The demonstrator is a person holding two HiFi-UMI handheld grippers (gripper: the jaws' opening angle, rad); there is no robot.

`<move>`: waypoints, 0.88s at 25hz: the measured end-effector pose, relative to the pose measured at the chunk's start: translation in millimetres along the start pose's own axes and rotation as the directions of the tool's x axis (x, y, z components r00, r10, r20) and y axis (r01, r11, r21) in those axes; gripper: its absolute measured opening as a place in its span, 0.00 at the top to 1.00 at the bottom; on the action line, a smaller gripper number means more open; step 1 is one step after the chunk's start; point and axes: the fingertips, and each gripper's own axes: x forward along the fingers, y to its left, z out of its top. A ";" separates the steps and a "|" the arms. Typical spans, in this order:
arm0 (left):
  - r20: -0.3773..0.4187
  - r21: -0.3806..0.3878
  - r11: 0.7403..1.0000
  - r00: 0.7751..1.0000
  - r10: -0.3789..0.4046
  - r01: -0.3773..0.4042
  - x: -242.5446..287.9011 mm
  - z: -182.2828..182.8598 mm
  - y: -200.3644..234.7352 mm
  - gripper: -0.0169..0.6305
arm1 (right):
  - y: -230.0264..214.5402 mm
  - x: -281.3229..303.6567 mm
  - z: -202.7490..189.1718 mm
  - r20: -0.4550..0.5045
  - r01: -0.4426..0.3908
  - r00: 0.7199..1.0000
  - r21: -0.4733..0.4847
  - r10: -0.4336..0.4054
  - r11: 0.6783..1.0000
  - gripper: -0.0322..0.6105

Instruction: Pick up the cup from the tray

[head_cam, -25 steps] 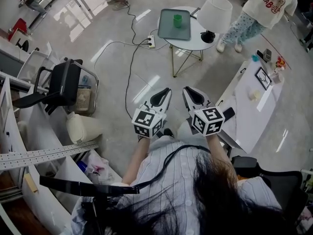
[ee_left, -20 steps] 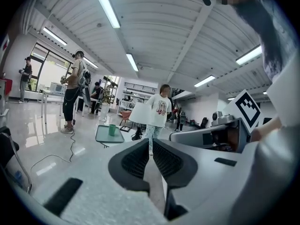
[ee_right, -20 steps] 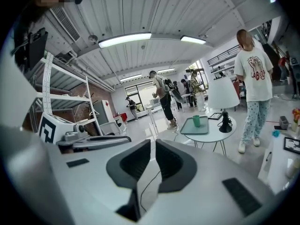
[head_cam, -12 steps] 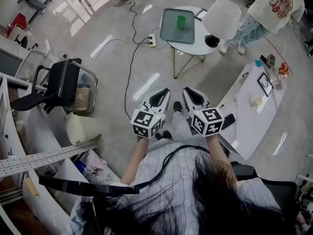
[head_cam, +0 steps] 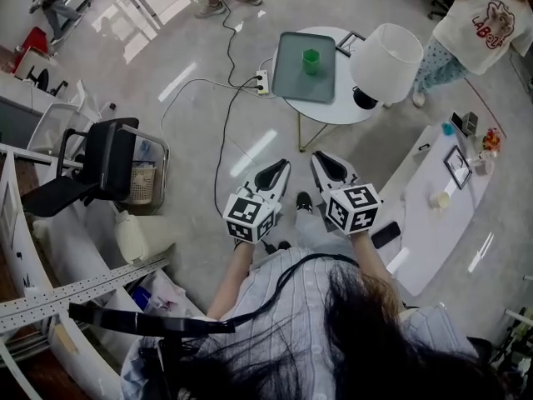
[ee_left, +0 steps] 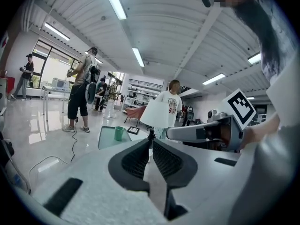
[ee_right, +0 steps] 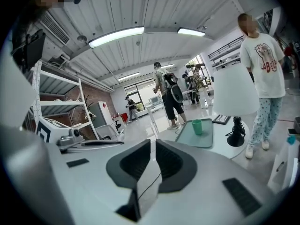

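A small green cup (head_cam: 311, 60) stands upright on a grey-green tray (head_cam: 293, 77) on a round white side table (head_cam: 341, 111). The cup (ee_left: 119, 133) also shows far ahead in the left gripper view, and the cup (ee_right: 197, 126) sits on the tray (ee_right: 197, 138) in the right gripper view. My left gripper (head_cam: 282, 164) and right gripper (head_cam: 317, 155) are held side by side at waist height, well short of the table. Both are shut with nothing between the jaws.
A white lamp (head_cam: 385, 55) stands on the same table beside the tray. A power strip (head_cam: 261, 81) and cable (head_cam: 221, 132) lie on the floor. A black chair (head_cam: 98, 161) is at left, a white desk (head_cam: 441, 198) at right. People stand beyond the table.
The table with tray and cup has drawn closer and lower in the head view as the person walks toward it. Both grippers keep their pose, still shut.
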 end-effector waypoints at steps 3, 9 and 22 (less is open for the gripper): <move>0.000 0.012 1.000 1.000 -0.008 0.008 31.3 15.8 8.8 0.92 | -23.0 17.2 16.4 -0.001 -0.006 1.000 0.000 0.006 1.000 0.87; -0.011 0.014 1.000 1.000 -0.016 0.016 82.3 34.2 22.9 0.92 | -60.1 48.7 35.8 -0.009 -0.024 1.000 0.018 0.024 1.000 0.87; -0.050 0.014 0.999 0.998 -0.039 0.040 145.2 52.5 58.9 0.92 | -102.0 93.7 46.5 -0.046 -0.017 0.999 0.047 0.020 0.999 0.87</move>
